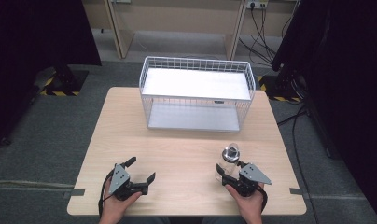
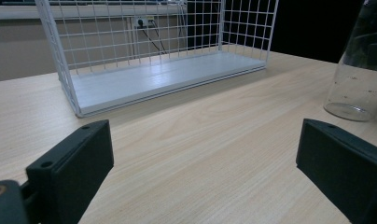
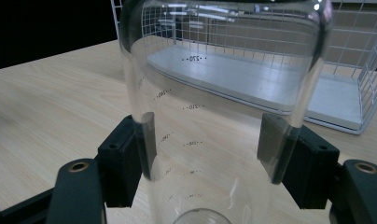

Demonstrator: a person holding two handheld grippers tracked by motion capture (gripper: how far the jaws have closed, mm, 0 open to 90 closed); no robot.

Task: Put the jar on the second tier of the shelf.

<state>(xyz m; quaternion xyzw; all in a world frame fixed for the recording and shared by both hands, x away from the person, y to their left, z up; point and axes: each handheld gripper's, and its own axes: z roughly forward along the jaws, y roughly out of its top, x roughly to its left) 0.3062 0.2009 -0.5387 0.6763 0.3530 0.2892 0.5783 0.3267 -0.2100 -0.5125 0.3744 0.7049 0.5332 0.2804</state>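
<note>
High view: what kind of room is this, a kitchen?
Probably a lab or test room, not a kitchen: a plain wooden table, black curtains at the sides, hazard-striped stand feet on grey carpet, and wall sockets with cables.

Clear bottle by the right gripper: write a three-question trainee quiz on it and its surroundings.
1. True or false: the right gripper is shut on the clear bottle.
2. Multiple choice: where does the white wire basket stand? A) at the far side of the table, beyond the bottle; B) between the two grippers; C) on the floor.
3. Short answer: how do the left gripper's jaws stand, and is anything between them?

Key
1. True: both pads press on the bottle's wall in the right gripper view.
2. A.
3. They stand wide apart, with bare tabletop between them.
</note>
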